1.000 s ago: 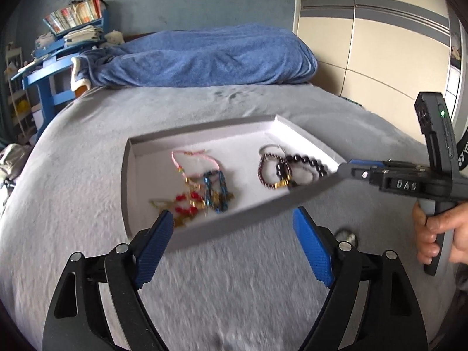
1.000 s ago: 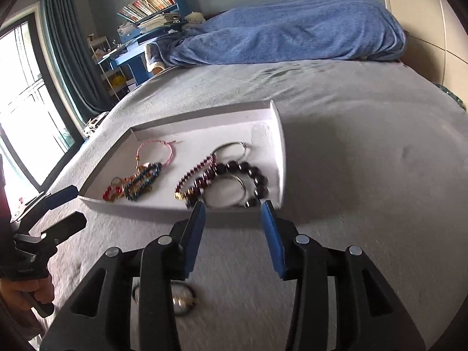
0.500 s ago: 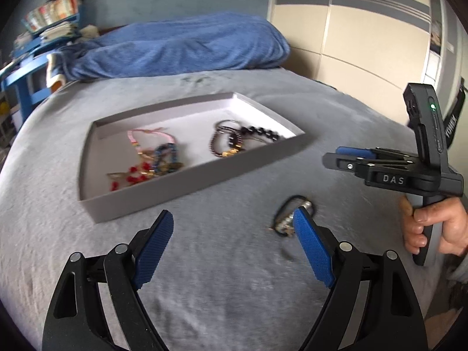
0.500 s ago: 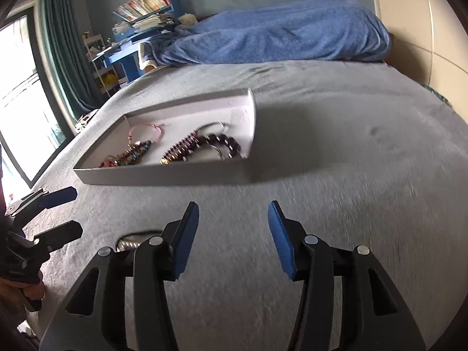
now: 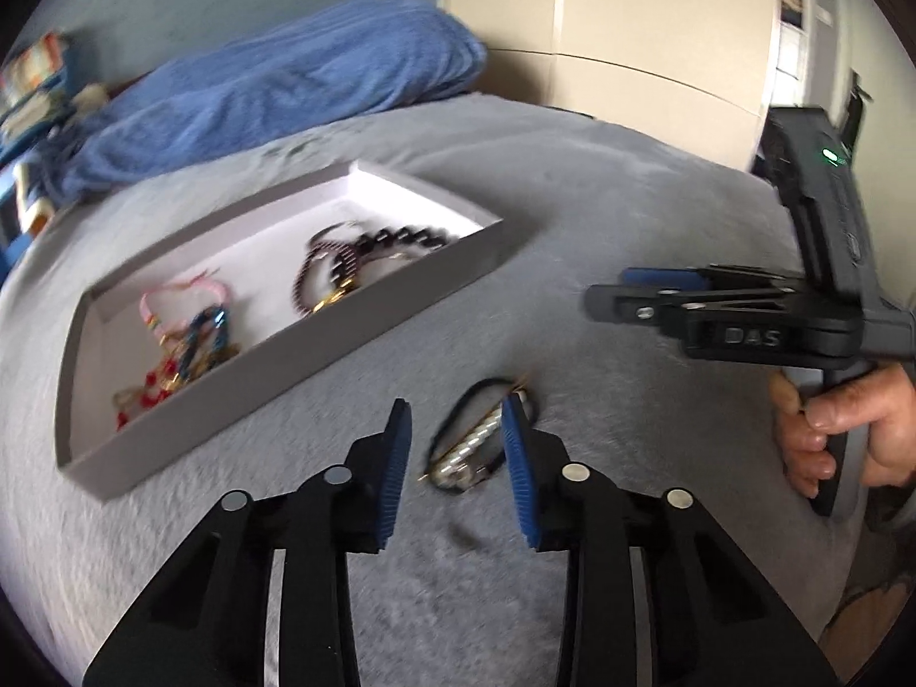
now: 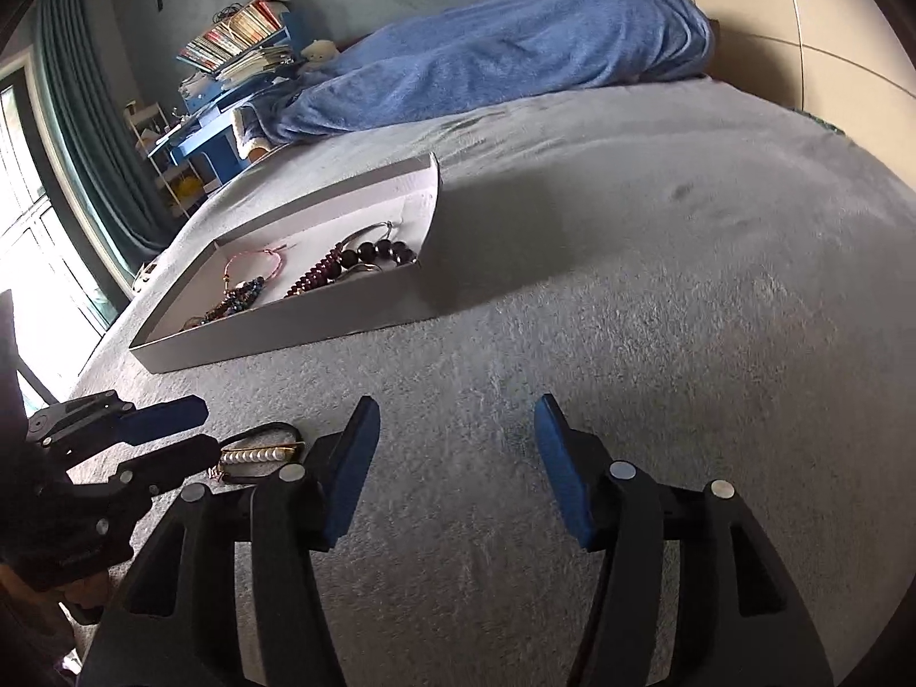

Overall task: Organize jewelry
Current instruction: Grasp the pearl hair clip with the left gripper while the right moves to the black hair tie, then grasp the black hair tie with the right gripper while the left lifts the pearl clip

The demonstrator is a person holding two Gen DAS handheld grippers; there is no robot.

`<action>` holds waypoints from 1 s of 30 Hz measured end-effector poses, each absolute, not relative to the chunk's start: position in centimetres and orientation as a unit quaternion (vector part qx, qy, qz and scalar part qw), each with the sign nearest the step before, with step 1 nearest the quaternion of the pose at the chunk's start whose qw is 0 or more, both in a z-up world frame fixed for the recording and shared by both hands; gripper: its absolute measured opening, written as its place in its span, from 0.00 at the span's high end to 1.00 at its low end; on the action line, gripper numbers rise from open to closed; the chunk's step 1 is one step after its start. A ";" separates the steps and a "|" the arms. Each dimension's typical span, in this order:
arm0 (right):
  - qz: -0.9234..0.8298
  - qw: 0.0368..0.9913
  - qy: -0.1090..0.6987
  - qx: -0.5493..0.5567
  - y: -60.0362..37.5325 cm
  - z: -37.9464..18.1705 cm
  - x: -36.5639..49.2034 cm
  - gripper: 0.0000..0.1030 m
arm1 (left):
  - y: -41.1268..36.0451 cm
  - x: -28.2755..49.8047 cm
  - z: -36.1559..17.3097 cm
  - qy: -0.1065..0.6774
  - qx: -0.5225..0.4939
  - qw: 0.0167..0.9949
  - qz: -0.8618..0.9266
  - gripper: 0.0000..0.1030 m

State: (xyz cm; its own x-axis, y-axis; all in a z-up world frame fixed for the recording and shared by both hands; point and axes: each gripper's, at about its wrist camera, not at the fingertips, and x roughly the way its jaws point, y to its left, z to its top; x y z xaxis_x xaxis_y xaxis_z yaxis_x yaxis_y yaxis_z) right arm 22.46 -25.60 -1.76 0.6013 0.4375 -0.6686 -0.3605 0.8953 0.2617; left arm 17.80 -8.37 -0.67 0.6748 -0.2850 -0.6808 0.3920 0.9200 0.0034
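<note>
Tray (image 5: 320,363): one, shallow, grey card walls, pale lining, rectangular, lying on the bed left of the grippers.
Bracelets in tray: two clusters. Left cluster (image 5: 189,343): a pink cord loop, a blue beaded strand, red and gold bits; exact count blurred. Right cluster (image 5: 355,263): a dark red beaded loop, a black round-bead loop, a thin metal ring.
Loose bracelet (image 5: 478,441): one, outside the tray on the bed cover, just in front of the tray's near wall; a dark cord loop with a row of small pale pearly beads and gold ends.
Left gripper (image 5: 458,446): two black fingers with ribbed blue pads, jaws narrowing around the loose bracelet; the piece lies between the pads, and the right pad (image 5: 515,458) covers its edge. No firm pinch is visible through the blur.
Right gripper (image 6: 455,458): same build, jaws widening, nothing between them, only bed cover beneath.
Hand (image 5: 830,429): one visible, wrapped round the right gripper's handle.
Bed cover (image 6: 658,315): one, grey, short fuzzy pile.
Blanket (image 6: 515,40): one, blue, terry-like, heaped at the far end.
Wardrobe (image 5: 630,28): cream flat panels, far right.
</note>
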 end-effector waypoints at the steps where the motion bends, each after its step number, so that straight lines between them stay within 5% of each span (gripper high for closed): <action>1: 0.223 0.892 0.391 0.050 -25.6 -1.9 22.6 0.45 | -8.8 17.8 -0.7 0.357 0.084 0.911 -0.190 0.69; 16: 0.223 0.891 0.392 0.051 -25.4 -1.9 22.6 0.45 | -10.3 19.7 -2.2 0.394 0.117 0.892 -0.188 0.94; 30: 0.279 0.882 0.379 -0.016 -21.7 -1.6 20.5 0.45 | -3.2 17.2 0.9 0.340 -0.076 0.920 -0.180 0.94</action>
